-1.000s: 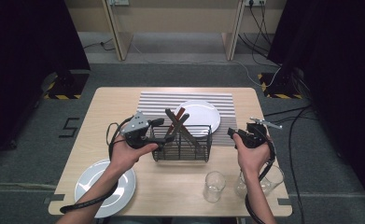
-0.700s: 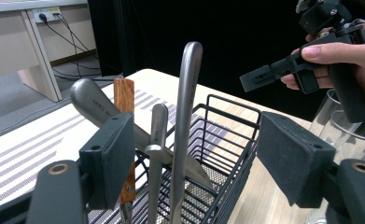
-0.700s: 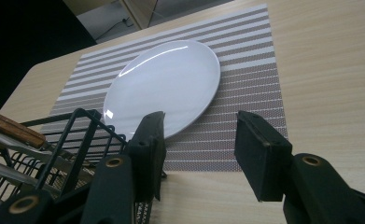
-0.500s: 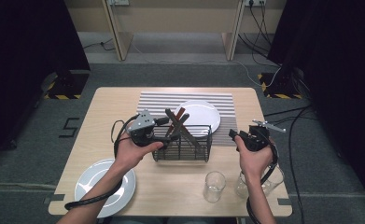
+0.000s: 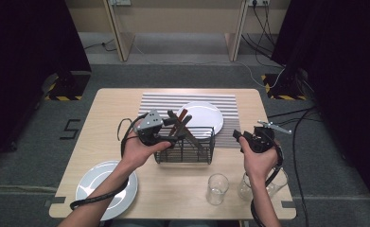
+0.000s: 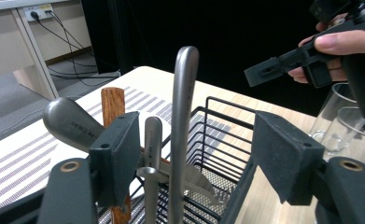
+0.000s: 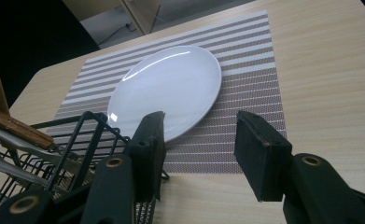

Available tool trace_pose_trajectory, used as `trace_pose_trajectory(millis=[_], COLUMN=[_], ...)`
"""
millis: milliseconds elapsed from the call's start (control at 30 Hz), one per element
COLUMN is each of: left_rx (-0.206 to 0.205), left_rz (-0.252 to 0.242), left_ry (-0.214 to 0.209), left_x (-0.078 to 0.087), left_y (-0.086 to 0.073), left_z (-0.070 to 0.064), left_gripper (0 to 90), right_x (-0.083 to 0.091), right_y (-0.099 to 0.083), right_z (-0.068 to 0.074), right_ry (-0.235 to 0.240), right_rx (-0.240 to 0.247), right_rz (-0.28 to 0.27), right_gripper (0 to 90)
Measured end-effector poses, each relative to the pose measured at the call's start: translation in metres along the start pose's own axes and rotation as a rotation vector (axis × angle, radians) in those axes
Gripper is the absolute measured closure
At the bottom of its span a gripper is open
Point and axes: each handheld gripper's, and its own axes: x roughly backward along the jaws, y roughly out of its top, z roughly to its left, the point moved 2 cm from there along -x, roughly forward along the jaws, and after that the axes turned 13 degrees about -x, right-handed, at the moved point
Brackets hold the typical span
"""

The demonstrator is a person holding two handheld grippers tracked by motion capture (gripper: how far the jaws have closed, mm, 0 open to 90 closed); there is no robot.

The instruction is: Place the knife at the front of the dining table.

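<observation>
Black wire cutlery basket (image 5: 185, 145) sits mid-table, front edge of striped placemat (image 5: 163, 101). Holds several utensils leaning up and out: wooden-handled pieces (image 5: 179, 120) and metal-handled ones. Left gripper (image 5: 161, 138) at basket's left end, held in person's left hand (image 5: 137, 151). In left gripper view jaws are wide open, grasping nothing; tall metal handle (image 6: 182, 121) stands upright in the gap between them, nearer the left jaw, shorter metal handle (image 6: 151, 154) beside it, rounded grey handle (image 6: 70, 122) and wooden handle (image 6: 113, 105) behind left jaw. Can't tell if any pad touches a handle.

Right gripper (image 5: 242, 137) off basket's right side, apart from it, in right hand (image 5: 258, 158). In right gripper view jaws are open, empty, aimed over placemat toward white plate (image 7: 166, 91); basket corner (image 7: 84, 135) at left.

Second white plate (image 5: 95, 187) at front-left table corner. Two clear glasses (image 5: 218, 188) near front edge, right one partly behind right wrist.
</observation>
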Motion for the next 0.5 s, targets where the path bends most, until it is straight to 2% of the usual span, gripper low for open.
trace_pose_trajectory(millis=[333,500], left_rx=[-0.015,-0.01], left_rz=[0.019,0.015], left_ry=[-0.02,-0.031], left_x=[-0.01,-0.012], left_y=[-0.004,-0.006], left_z=[0.003,0.005], left_gripper=[41.5,47.8], right_x=[-0.001,-0.004], right_y=[0.0,-0.001], right_z=[-0.001,0.0], right_ry=[0.003,0.008], right_rx=[0.005,0.006], right_rz=[0.001,0.011], right_gripper=[52.7,52.6])
